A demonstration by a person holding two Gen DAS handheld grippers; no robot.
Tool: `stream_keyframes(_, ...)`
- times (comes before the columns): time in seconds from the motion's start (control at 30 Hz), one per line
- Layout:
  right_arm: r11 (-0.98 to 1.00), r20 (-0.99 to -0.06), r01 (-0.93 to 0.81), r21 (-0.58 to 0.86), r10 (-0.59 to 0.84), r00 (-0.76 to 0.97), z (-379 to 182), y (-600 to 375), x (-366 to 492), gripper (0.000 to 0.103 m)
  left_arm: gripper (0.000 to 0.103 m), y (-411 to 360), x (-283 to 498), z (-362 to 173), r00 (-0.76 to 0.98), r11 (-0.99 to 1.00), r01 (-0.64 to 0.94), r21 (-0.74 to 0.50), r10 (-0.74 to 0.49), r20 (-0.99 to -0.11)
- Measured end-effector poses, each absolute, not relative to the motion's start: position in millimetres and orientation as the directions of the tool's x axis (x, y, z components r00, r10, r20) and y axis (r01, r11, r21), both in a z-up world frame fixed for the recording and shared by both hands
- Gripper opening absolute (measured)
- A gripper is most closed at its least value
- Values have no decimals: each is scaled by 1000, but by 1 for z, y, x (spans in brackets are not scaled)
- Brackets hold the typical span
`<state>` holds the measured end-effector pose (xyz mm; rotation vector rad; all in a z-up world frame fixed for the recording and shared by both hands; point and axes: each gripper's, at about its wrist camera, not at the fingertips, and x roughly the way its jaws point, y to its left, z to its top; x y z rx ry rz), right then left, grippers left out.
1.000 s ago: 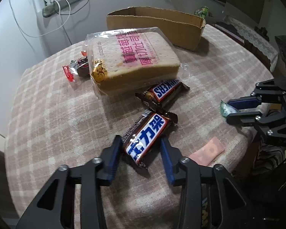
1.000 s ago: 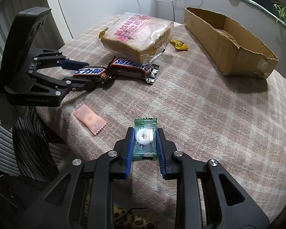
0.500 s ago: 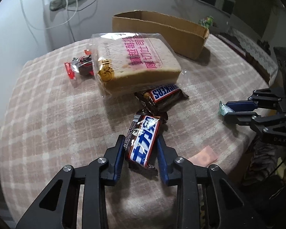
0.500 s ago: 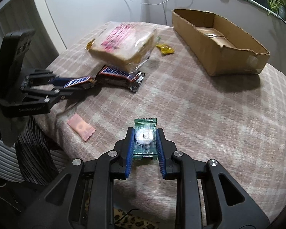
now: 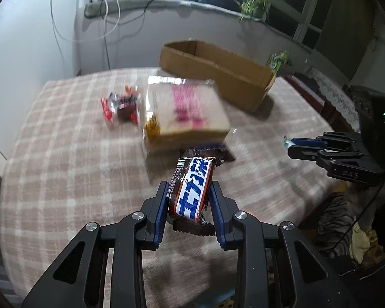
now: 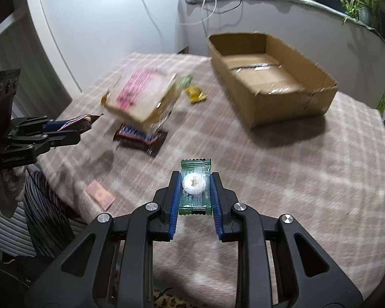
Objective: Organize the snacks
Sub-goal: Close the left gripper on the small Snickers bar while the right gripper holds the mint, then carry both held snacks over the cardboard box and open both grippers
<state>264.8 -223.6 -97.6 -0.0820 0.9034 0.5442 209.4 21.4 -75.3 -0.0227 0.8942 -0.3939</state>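
My left gripper is shut on a brown and blue chocolate bar, held clear above the checked tablecloth. A second chocolate bar lies just beyond it, in front of a bagged bread loaf. My right gripper is shut on a small green wrapped candy, also lifted off the table. The open cardboard box stands at the far right of the table; its floor is bare. In the right wrist view the left gripper shows at the left with its bar.
A red-wrapped sweet lies left of the loaf. A yellow wrapper sits behind the loaf, and a pink sachet lies near the table's front edge. Cables hang on the wall behind. A potted plant stands on the sill.
My left gripper has shut on the chocolate bar and lifted it off the cloth. My right gripper has risen with the green candy, and the box now appears nearer.
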Motion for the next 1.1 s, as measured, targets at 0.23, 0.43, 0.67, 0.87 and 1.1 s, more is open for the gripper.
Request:
stream_keyframes(0.23,881,-716,-447,154,411,564,-63,-254,300,23,30,6,234,-48,599,920,342,-192,-371,-710)
stream_keyframes(0.43,890,-695,-435,137,399,598,-41,-267,340,23,30,-25,273,-31,626,914,363,-179,-382,-680)
stream_keyframes(0.67,903,-709,-412,121,369,601,-44,-281,384,23,30,-67,313,-20,637,910,384,-159,-386,-668)
stream_keyframes(0.87,914,-733,-384,128,348,584,-60,-290,416,23,30,-95,341,-23,628,911,383,-156,-380,-679)
stream_keyframes(1.1,920,-759,-366,139,337,557,-81,-292,444,23,30,-120,368,-40,599,914,377,-151,-365,-712)
